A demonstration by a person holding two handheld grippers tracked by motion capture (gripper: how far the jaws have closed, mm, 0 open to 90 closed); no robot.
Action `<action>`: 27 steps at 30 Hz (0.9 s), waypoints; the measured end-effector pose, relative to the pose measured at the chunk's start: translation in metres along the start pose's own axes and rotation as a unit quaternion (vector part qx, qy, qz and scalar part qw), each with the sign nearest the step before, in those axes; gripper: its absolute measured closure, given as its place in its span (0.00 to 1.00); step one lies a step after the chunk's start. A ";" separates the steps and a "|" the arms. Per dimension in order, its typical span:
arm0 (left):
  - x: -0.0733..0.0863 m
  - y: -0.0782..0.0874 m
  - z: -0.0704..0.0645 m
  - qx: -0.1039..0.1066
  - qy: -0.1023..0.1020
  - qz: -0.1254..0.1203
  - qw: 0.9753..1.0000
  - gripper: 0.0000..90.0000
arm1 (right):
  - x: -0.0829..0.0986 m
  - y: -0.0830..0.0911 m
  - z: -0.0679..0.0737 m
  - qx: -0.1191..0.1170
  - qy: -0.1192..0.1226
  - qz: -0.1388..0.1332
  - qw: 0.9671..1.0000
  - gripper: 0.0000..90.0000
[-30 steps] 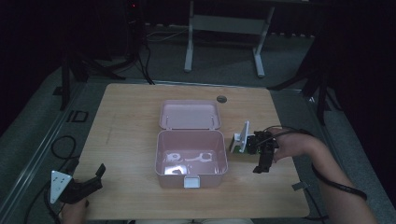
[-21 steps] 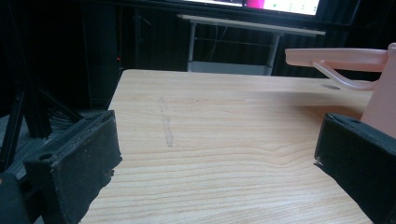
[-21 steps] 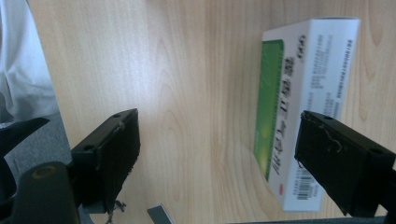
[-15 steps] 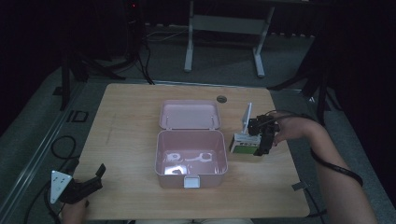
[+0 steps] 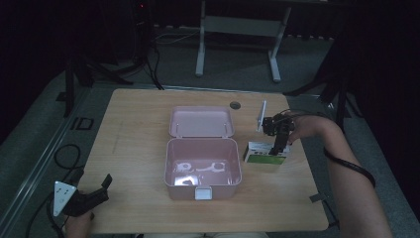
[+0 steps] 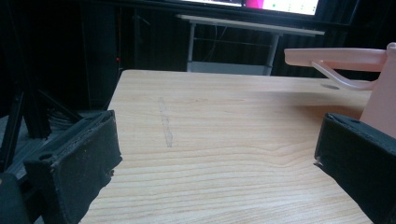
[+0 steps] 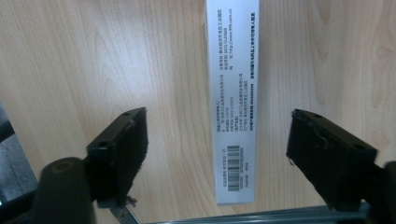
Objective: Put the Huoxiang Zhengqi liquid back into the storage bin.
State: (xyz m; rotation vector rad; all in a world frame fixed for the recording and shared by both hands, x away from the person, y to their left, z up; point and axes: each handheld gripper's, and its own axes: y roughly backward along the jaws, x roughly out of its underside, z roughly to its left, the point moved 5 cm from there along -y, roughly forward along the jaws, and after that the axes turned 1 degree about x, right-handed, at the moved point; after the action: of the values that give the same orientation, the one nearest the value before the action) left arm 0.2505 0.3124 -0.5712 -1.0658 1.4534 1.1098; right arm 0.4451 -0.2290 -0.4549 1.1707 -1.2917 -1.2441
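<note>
Pointing straight down, the right gripper (image 7: 217, 154) hangs wide open over the small box (image 7: 233, 93), which lies between its jaws, long side running away from the hand.

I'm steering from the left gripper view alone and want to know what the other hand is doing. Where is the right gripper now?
Observer: The right gripper is to the right of the open pink box, directly over a small white and green carton lying on the table.
Operator: Is it gripping that carton?
Observer: No. In the right gripper view its jaws stand wide apart, one on each side of the carton's narrow printed face, with bare wood between each jaw and the carton.
Operator: Anything inside the pink box?
Observer: Yes, pale items lie on its floor in the high view, too glary to identify.
</note>
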 end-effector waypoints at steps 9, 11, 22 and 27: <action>0.000 0.000 0.000 0.000 -0.001 0.001 1.000 0.00 | 0.001 -0.017 -0.006 -0.004 0.001 0.011 1.000 0.30; 0.000 0.000 0.000 0.000 -0.001 0.002 1.000 0.00 | 0.001 -0.021 -0.008 -0.002 0.001 0.007 1.000 0.32; 0.000 0.000 0.000 0.000 -0.001 0.002 1.000 0.00 | -0.001 -0.040 -0.012 -0.006 0.001 0.012 1.000 0.40; 0.000 0.000 0.000 0.001 0.000 0.001 1.000 0.00 | -0.002 -0.045 -0.012 -0.009 0.002 0.019 1.000 0.41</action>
State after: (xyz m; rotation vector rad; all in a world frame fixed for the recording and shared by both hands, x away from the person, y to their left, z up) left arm 0.2505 0.3123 -0.5712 -1.0629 1.4547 1.1098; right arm 0.4581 -0.2284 -0.4999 1.1302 -1.2926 -1.2228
